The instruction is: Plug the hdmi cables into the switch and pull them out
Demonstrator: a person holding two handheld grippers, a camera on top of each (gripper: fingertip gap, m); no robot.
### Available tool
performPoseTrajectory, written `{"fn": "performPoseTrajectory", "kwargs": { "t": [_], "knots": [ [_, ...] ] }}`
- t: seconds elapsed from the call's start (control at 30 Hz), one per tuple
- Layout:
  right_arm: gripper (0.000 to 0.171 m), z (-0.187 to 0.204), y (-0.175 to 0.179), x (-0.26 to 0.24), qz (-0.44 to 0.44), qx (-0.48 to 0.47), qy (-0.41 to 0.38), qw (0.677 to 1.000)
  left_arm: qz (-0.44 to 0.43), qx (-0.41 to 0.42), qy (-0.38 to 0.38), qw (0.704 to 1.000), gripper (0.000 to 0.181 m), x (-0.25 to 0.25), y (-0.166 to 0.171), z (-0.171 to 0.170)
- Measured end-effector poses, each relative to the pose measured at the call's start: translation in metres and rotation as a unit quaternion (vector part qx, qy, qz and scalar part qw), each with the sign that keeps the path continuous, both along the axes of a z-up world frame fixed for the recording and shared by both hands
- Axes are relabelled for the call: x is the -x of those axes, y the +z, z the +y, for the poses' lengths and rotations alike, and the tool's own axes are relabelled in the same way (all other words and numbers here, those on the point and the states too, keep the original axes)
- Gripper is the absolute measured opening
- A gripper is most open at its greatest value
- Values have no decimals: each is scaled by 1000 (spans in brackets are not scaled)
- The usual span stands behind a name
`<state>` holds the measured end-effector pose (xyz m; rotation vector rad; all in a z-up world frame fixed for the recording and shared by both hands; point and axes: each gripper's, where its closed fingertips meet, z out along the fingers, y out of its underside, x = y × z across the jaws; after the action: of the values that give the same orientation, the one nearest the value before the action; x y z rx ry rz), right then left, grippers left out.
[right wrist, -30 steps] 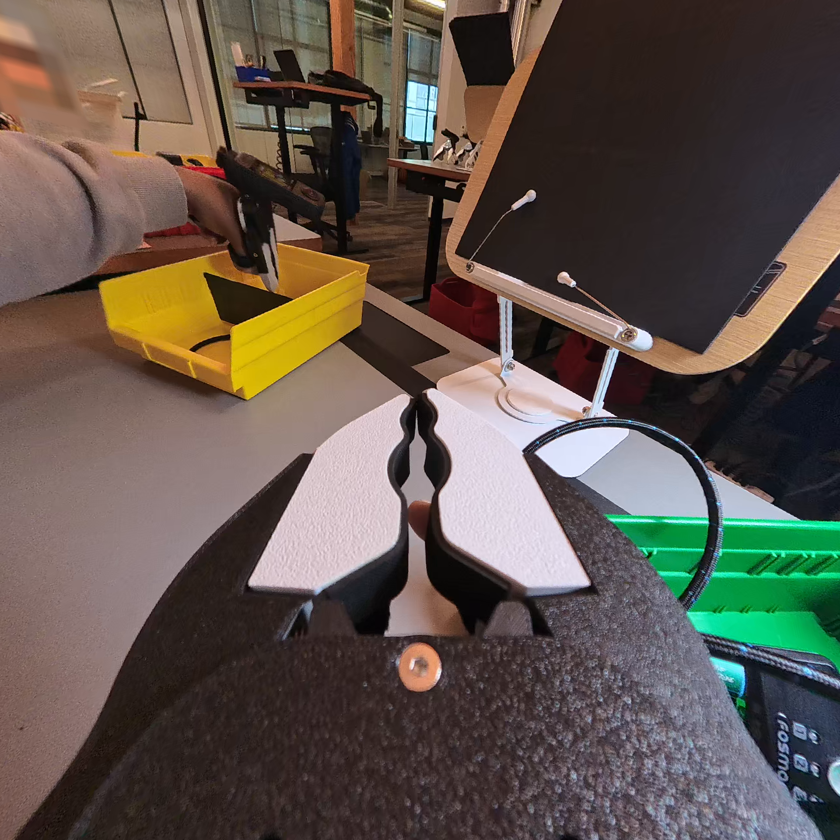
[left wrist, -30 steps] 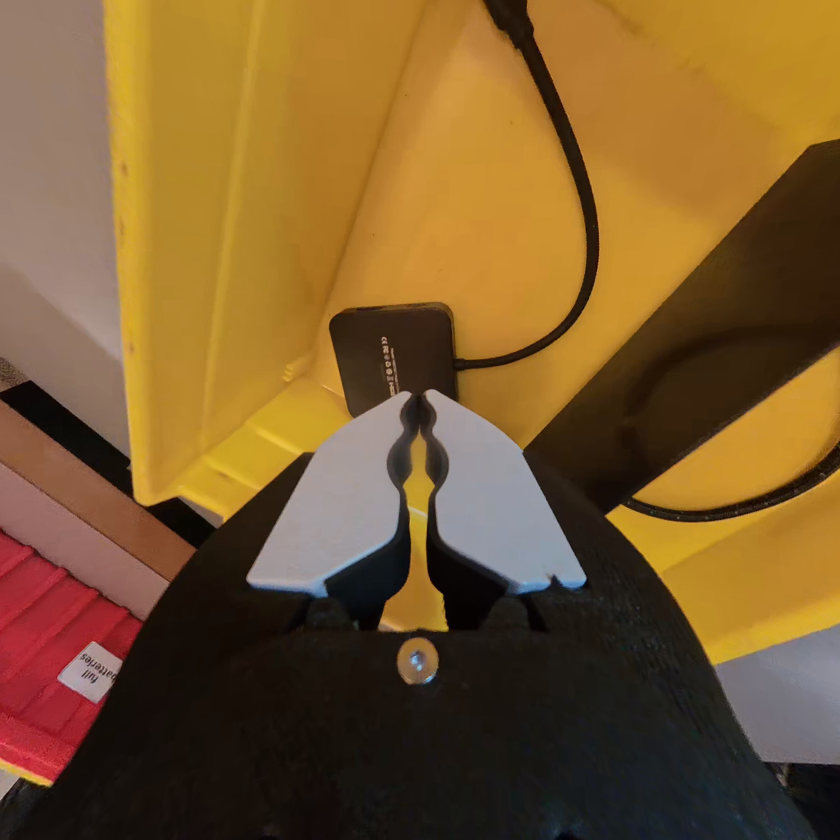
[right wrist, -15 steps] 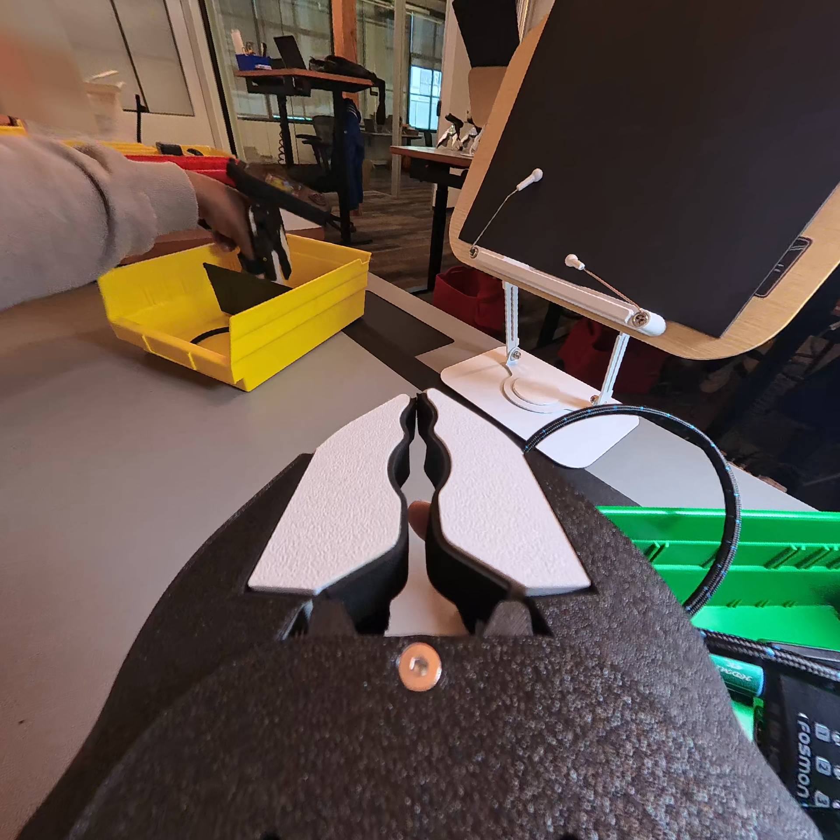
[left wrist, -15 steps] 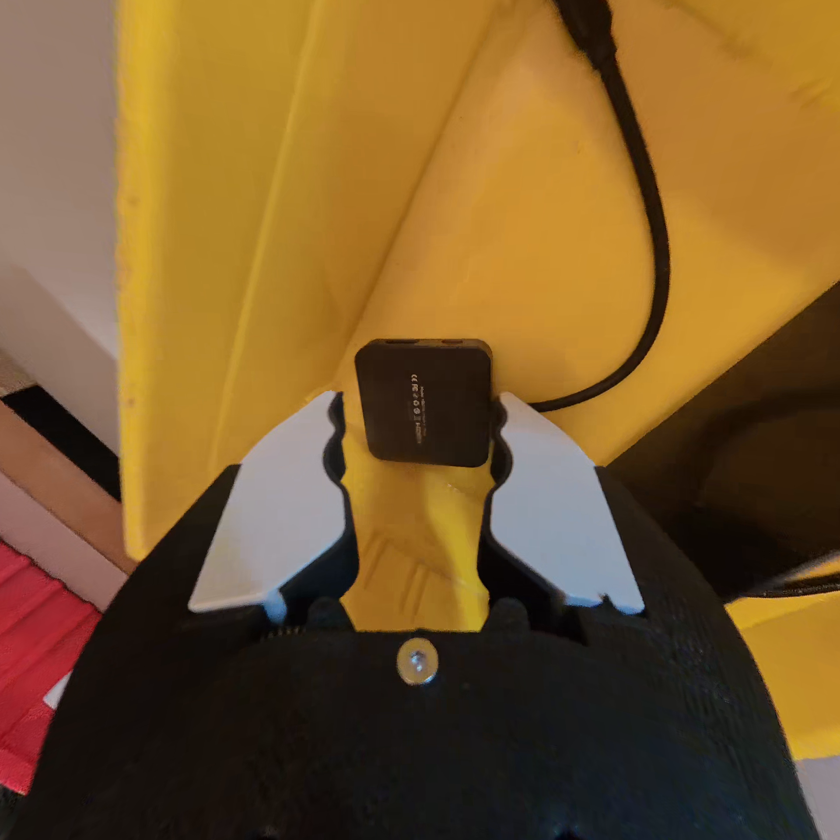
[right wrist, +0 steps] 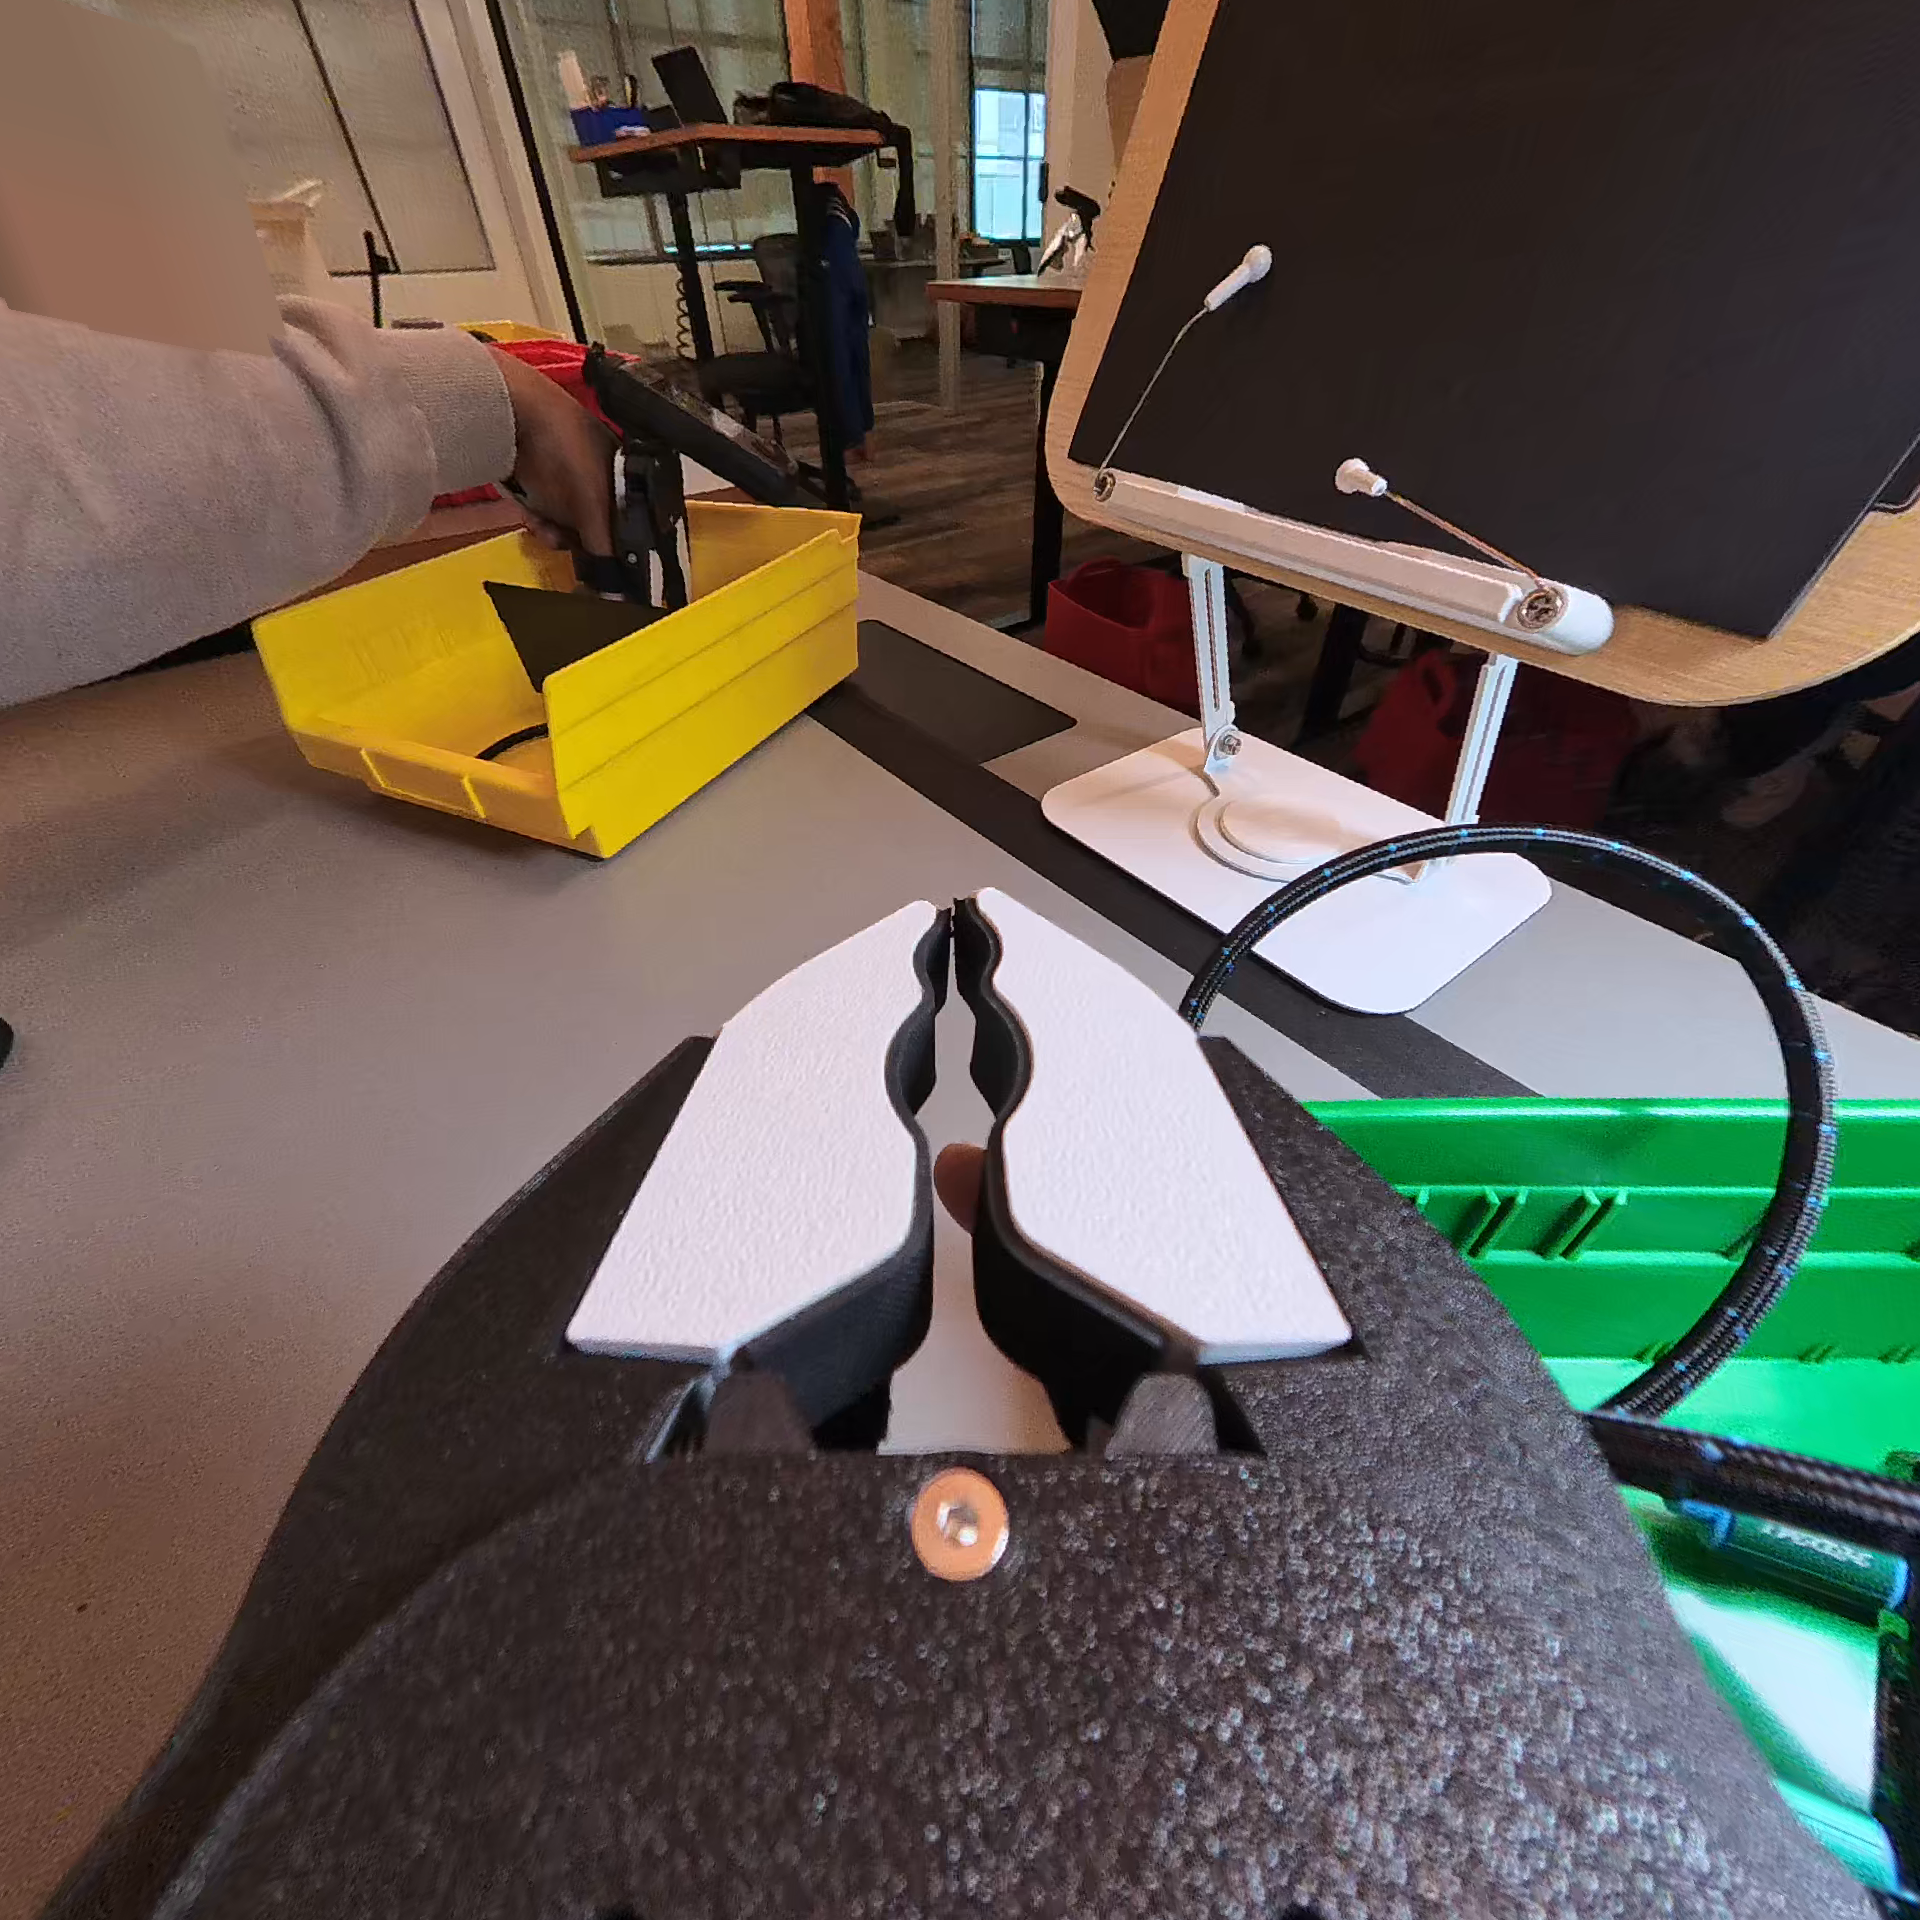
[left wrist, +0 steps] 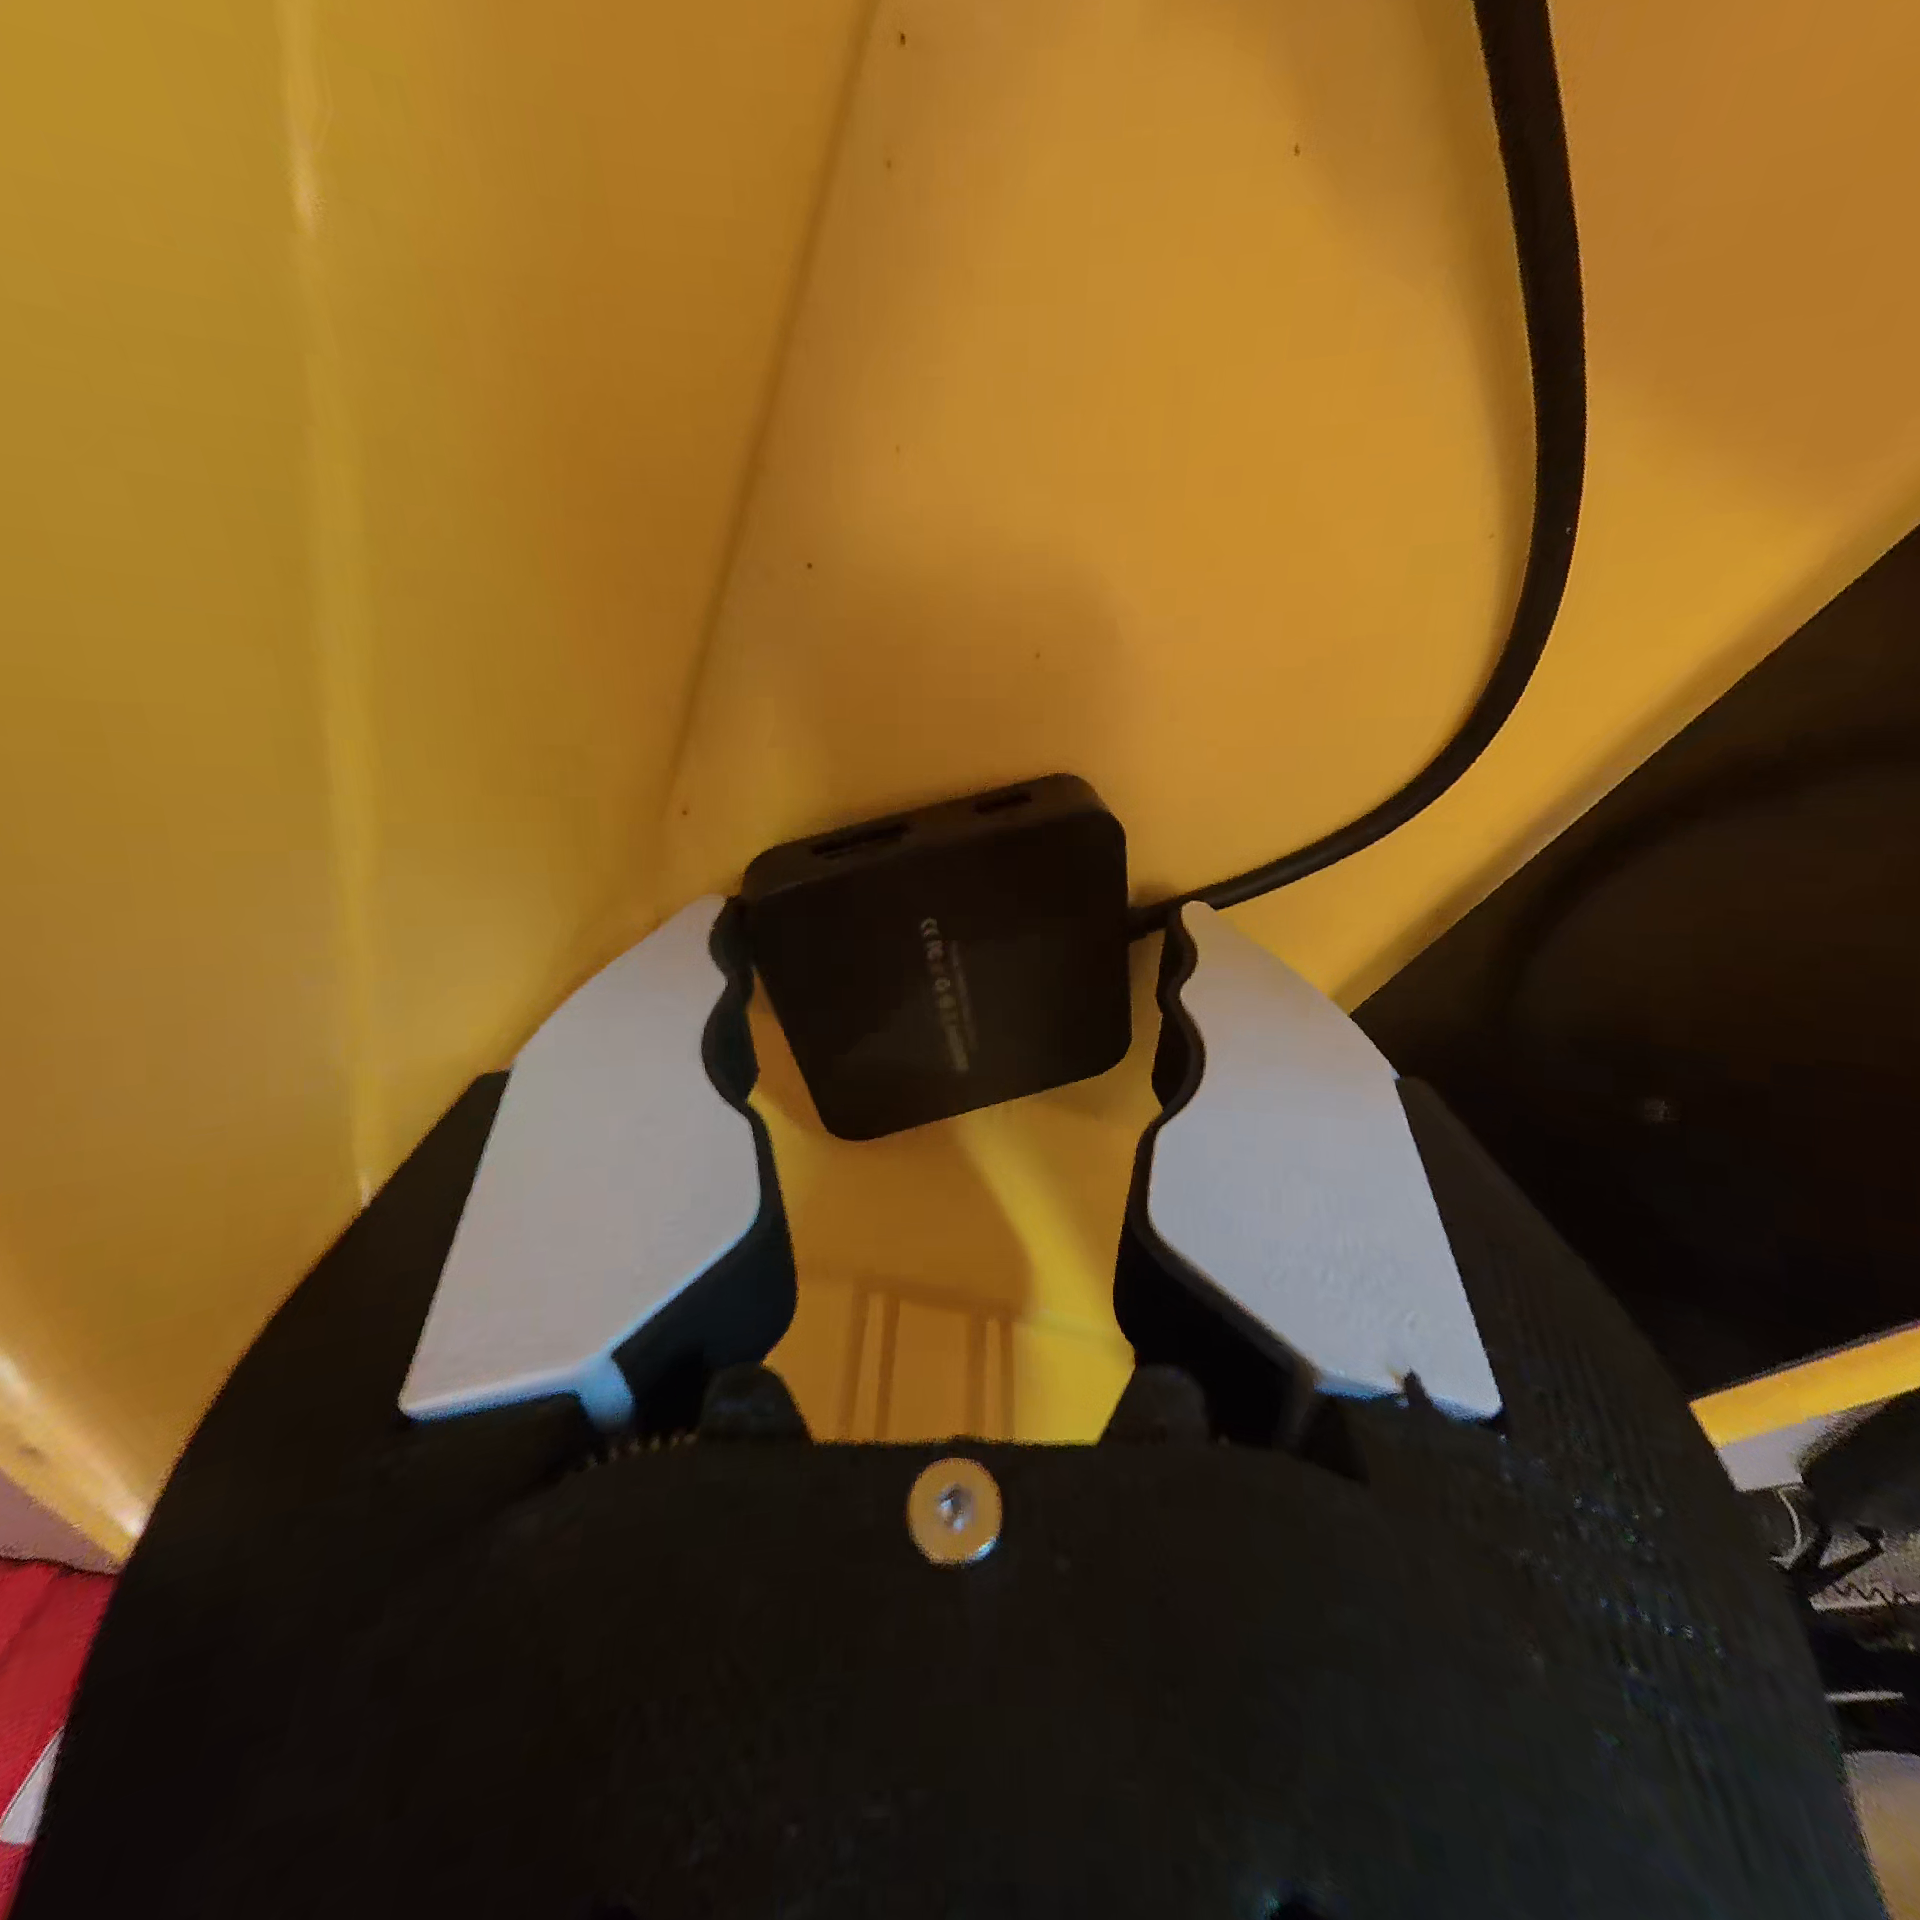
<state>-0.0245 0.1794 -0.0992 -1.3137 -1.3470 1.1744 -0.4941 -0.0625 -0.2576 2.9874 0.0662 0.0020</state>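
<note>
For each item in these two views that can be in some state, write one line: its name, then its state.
left gripper: open, fingers either side of the switch
right gripper: shut, empty, above the table
switch: in the yellow bin, two ports on its far edge empty, black cable leaving its right side
braided cable: arched over the green bin
book stand: tilted back

Switch [left wrist: 940,982]: small, flat, square black box with rounded corners; you see two open ports on its far edge. It lies on the floor of the yellow bin [left wrist: 520,520], near a corner. Black cable [left wrist: 1538,520]: thin, smooth, leaves the switch's right side and curves away up the bin floor. Braided black cable [right wrist: 1766,1039]: blue-flecked, arches over the green bin [right wrist: 1621,1195].
</note>
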Motion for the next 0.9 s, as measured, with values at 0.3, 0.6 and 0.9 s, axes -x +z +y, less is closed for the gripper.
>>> {"fn": "performPoseTrajectory", "kwargs": {
  "t": [0.3, 0.6, 0.9],
  "knots": [
    [1, -9, 9, -3, 7, -12, 11, 1000, 21, -41, -63, 997, 66, -11, 12, 4],
    [1, -22, 33, -10, 34, -30, 24, 999, 70, -211, -94, 970, 66, -33, 105, 24],
    [1, -54, 58, -11, 58, -61, 53, 995, -23, -566, -153, 810, 66, -154, 238, 52]
  ]
}}
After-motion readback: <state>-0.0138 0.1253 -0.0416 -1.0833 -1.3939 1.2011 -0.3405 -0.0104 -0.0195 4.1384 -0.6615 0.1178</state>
